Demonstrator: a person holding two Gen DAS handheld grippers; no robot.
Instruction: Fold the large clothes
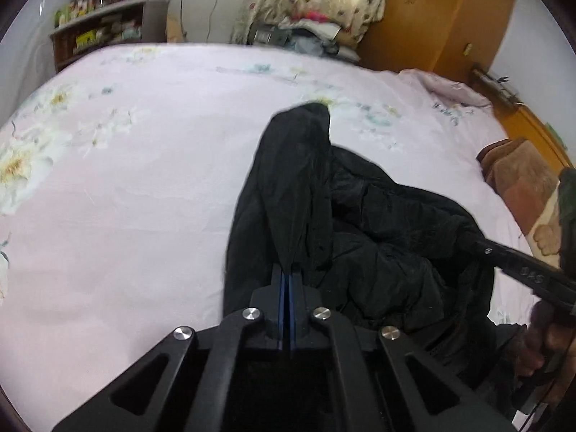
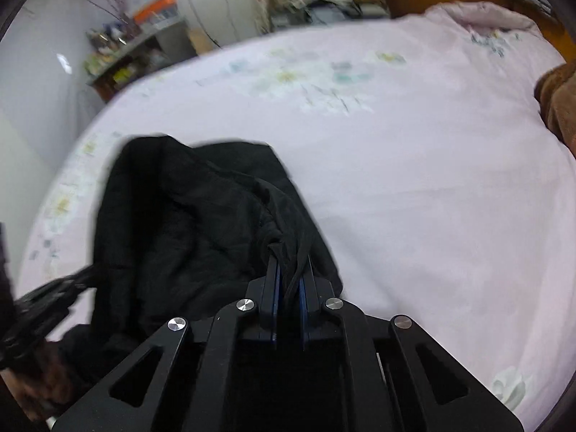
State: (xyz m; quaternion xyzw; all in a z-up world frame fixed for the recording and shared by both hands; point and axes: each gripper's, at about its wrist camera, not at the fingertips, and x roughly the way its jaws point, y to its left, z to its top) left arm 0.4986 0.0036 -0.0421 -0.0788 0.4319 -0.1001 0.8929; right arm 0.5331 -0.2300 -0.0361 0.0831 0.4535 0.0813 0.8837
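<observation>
Left gripper [image 1: 287, 277]: clamped on the black garment [image 1: 360, 223]. Blue pads pressed almost flush together, only a thin fold of cloth pinched between them at the tips. From that pinch, a long tapered flap of fabric drawn up and away toward the far side of the bed [image 1: 126, 187].

Right gripper [image 2: 290, 270]: likewise clenched on the garment [image 2: 187, 216]. Fingers a little apart, held so by a bunched wad of cloth and dark cord-like strands caught between the pads. Fabric gathered into tight creases right at the tips.

Garment itself: crumpled in a dark heap on the pale pink floral sheet, near the close edge of the bed, strung between the two grippers. In the left wrist view, bulk of it right of the fingers, with the right gripper [image 1: 482, 248] reaching in from the right edge and meeting the cloth. In the right wrist view, bulk of it left of the fingers, the left gripper [image 2: 54, 288] blurred at the left edge.

Brown blanket [image 1: 518, 180] at the right side of the bed, apart from the garment. Cluttered shelf [image 1: 104, 28] beyond the bed, by the far wall.
</observation>
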